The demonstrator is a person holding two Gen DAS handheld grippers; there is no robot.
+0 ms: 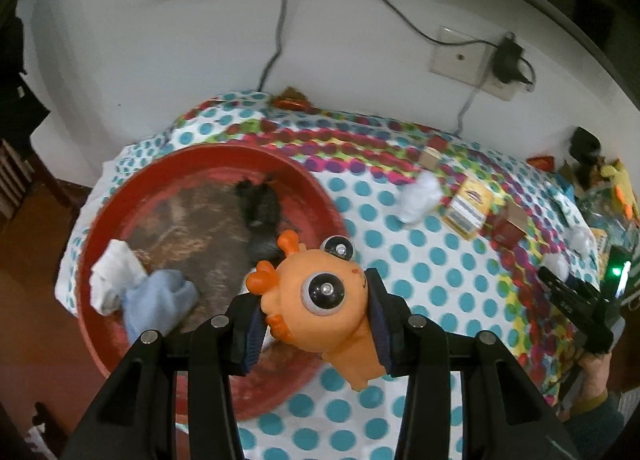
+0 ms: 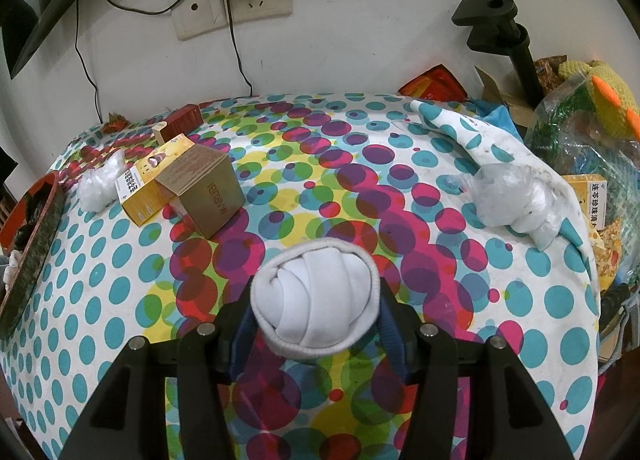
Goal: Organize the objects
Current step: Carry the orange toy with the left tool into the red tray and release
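Left claw (image 1: 316,324) is gripping an orange toy (image 1: 320,300) with bulging eyes, its pads pressing both flanks, the toy hanging over the near rim of a red basin (image 1: 104,211); only the left view is showing that basin's inside, where a white sock (image 1: 114,276), a blue sock (image 1: 160,300) and something dark are lying. Right claw (image 2: 316,320) is clamping a rolled white sock (image 2: 316,300) above the dotted tablecloth (image 2: 400,187); only the right view is showing a brown box (image 2: 204,187) beside a yellow box (image 2: 148,183), and farther right a plastic-wrapped bundle (image 2: 516,199).
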